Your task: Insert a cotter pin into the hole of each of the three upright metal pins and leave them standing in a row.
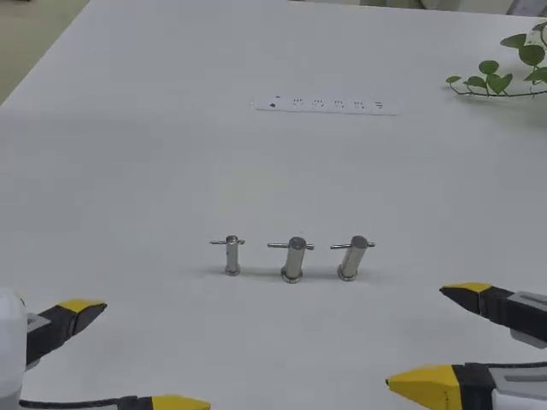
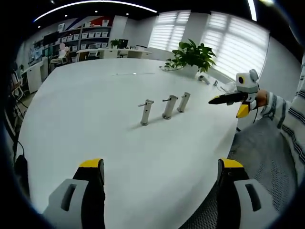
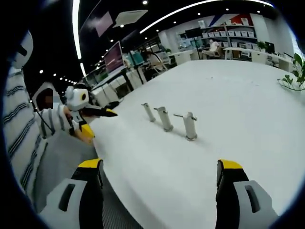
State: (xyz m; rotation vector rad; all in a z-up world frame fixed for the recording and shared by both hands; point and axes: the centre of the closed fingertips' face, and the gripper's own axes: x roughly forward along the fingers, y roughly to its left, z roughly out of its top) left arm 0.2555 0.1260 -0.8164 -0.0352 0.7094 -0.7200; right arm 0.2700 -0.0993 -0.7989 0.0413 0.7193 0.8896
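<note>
Three metal pins (image 1: pixel 293 260) stand in a row on the table (image 1: pixel 128 171), power strip (image 1: pixel 325 104) behind them, plant (image 1: pixel 508 73) far right.

Three metal pins (image 1: pixel 232 260) (image 1: pixel 293 260) (image 1: pixel 349 262), three cotter pins (image 1: pixel 222 243) (image 1: pixel 279 246) (image 1: pixel 340 247), two grippers (image 1: pixel 137 354) (image 1: pixel 417 336), one power strip (image 1: pixel 325 105) and one plant (image 1: pixel 504 75)

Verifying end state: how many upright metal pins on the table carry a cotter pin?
3, standing in a row on the table: left pin, middle pin, right pin, each with a cotter pin through its top. None looks hidden.

white table (image 2: pixel 86 95), window blinds (image 2: pixel 228 45), wall shelves (image 2: pixel 90 34)
</note>
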